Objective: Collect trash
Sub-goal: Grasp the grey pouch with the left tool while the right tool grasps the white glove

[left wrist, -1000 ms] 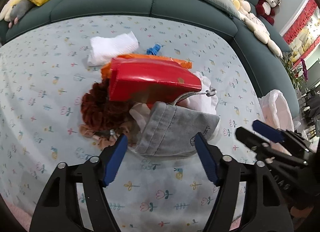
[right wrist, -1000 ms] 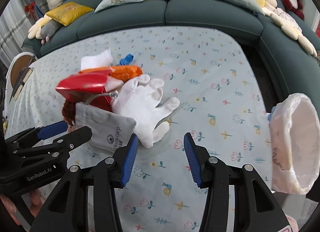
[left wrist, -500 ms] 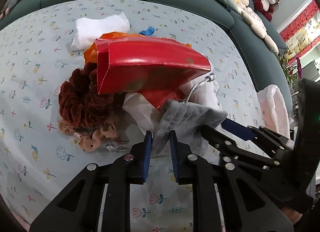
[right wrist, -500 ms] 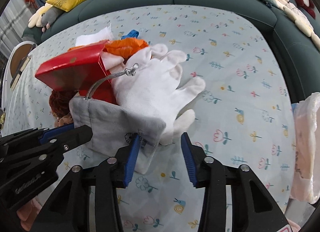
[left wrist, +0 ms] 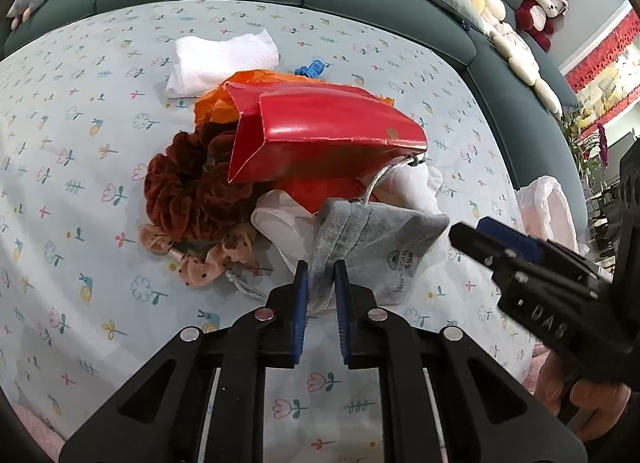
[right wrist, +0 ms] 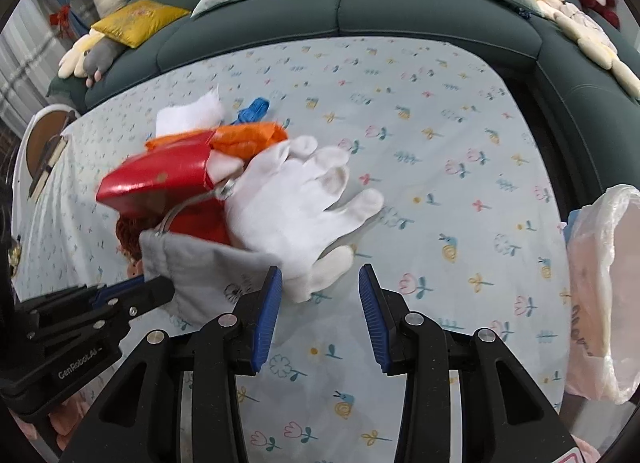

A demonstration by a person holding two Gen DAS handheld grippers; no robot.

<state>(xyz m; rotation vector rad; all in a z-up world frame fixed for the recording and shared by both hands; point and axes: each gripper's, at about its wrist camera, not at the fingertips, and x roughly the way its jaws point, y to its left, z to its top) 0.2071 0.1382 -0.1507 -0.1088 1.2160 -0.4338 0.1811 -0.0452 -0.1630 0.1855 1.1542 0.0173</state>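
A heap of trash lies on the flowered tablecloth (left wrist: 80, 191). It holds a red paper bag (left wrist: 328, 131), an orange wrapper (left wrist: 216, 103), a white glove (right wrist: 288, 199), a dark red scrunchie (left wrist: 188, 183), a pink dotted scrunchie (left wrist: 200, 263) and a grey drawstring pouch (left wrist: 372, 235). My left gripper (left wrist: 320, 275) is closing, and its blue pads pinch the near edge of the grey pouch. My right gripper (right wrist: 320, 283) stands open just in front of the glove. One glove fingertip reaches in beside its left pad, untouched by the pads.
A folded white tissue (left wrist: 220, 59) and a small blue scrap (left wrist: 310, 68) lie behind the heap. An open pale plastic bag (right wrist: 600, 295) hangs at the table's right edge. A dark green sofa (right wrist: 360, 7) with cushions curves around the far side.
My left jaws went from wide apart around the grey pouch to pinched on its edge. My right jaws narrowed a little and came closer to the white glove.
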